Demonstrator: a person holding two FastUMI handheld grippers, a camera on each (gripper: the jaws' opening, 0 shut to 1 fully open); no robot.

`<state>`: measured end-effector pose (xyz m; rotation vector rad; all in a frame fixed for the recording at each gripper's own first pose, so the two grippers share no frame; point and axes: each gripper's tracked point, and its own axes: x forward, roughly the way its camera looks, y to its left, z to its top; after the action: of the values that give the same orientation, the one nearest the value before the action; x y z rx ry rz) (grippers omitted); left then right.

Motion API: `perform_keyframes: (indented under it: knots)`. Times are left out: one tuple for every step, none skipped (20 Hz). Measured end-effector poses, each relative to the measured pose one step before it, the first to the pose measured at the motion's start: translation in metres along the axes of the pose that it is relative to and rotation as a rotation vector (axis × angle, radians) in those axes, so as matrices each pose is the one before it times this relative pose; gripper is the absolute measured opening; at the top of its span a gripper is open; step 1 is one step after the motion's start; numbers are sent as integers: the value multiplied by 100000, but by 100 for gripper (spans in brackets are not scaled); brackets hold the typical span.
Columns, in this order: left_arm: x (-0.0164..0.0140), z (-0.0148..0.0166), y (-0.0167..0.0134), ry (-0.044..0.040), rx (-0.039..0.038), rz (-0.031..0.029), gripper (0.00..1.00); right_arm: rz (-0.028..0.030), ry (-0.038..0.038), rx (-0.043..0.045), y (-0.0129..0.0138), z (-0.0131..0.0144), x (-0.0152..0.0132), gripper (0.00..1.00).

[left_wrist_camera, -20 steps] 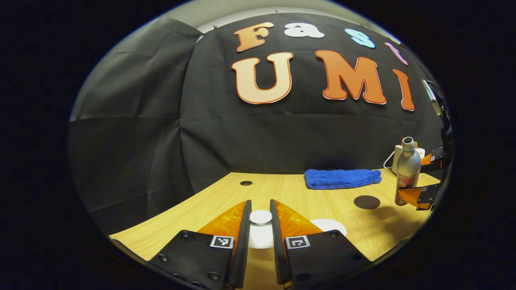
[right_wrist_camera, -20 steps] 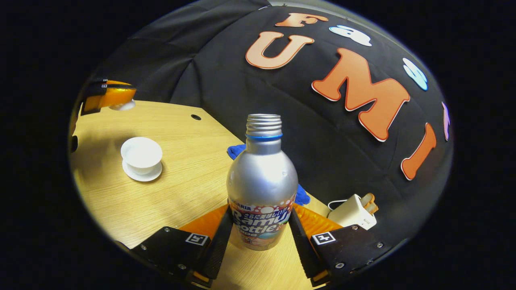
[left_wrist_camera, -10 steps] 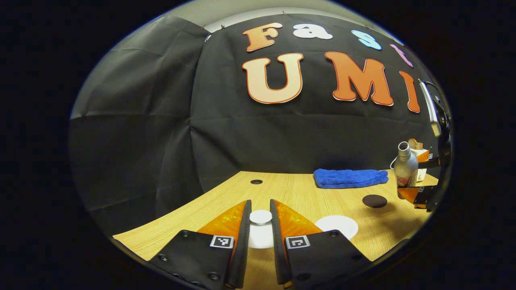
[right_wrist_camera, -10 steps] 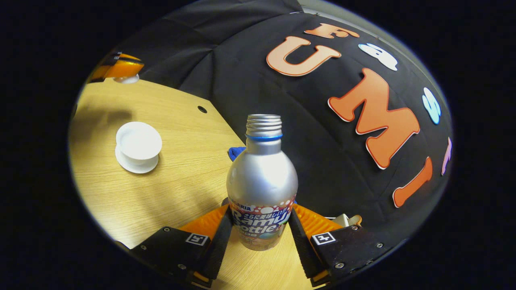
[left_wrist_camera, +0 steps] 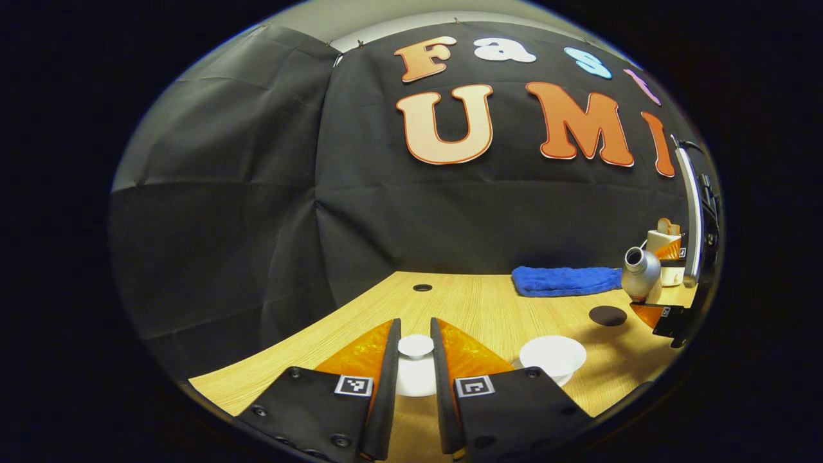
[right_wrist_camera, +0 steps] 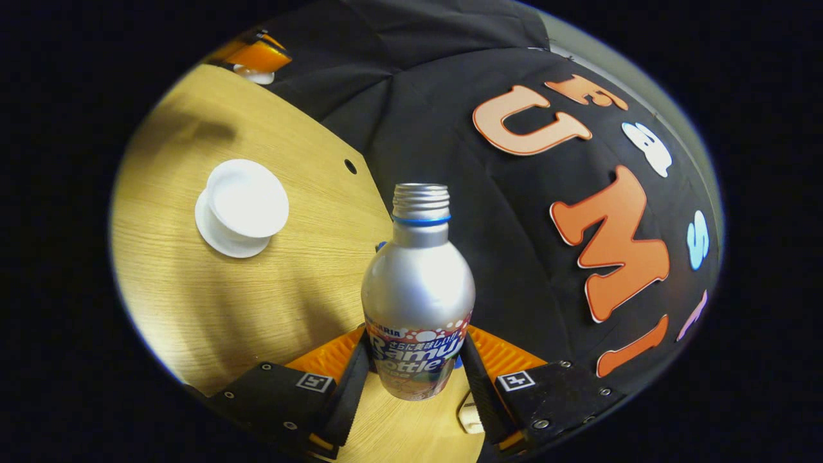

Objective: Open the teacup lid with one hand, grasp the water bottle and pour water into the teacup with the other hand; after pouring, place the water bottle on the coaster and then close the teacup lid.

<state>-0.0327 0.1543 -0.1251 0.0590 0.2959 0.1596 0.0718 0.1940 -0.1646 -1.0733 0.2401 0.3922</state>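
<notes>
The right gripper [right_wrist_camera: 415, 379] has its fingers clamped on the uncapped silver water bottle [right_wrist_camera: 418, 302], tilted above the desk [right_wrist_camera: 270, 302]. The left gripper [left_wrist_camera: 415, 366] pinches the lid [left_wrist_camera: 415, 347] by its knob, lifted clear. The white teacup [right_wrist_camera: 247, 199] stands uncovered on its saucer [right_wrist_camera: 222, 238]; its contents cannot be made out. The dark coaster [left_wrist_camera: 607, 316] lies bare near a blue cloth [left_wrist_camera: 566, 281].

Bare worktop [right_wrist_camera: 212, 308] lies open between bottle [right_wrist_camera: 418, 289] and uncovered teacup [right_wrist_camera: 247, 198]. Behind, blue towel [left_wrist_camera: 567, 281] and dark coaster [left_wrist_camera: 607, 315] occupy the worktop near the wall.
</notes>
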Motion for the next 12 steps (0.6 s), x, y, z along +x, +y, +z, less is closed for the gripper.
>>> perform_keyframes:
  knots:
    - [-221,-52,160,176,-77,26,33,97,-686,-2579,196,249,-313,78]
    - [-54,18,49,41,-107,34,33,-198,-725,-3018,254,305,-121,75]
    - [-36,-51,178,-164,-129,155,33,292,-854,-3739,329,183,-224,78]
    - [-28,95,62,-276,-335,168,33,545,-635,-3753,377,-65,-31,78]
    - [-232,9,156,37,-133,211,33,381,-379,-3273,261,122,-72,78]
    - [3,-26,77,37,-102,128,33,211,-368,-2282,-7,-115,31,78]
    - [-150,-46,135,-41,-114,150,33,588,-30,-1781,153,-146,-125,78]
    - [-75,96,116,-127,-183,128,33,423,-290,-1551,72,-27,53,78]
    - [-81,-8,114,-19,-221,73,33,-107,-226,-2069,42,-81,-86,78]
    - [-74,-51,65,81,-168,79,33,-577,-187,-2297,114,-67,-41,78]
    - [-52,-19,23,-114,-107,38,33,-532,-266,-2546,282,-179,-50,78]
    - [-140,53,161,111,-44,172,33,-591,-491,-2560,279,-62,-72,78]
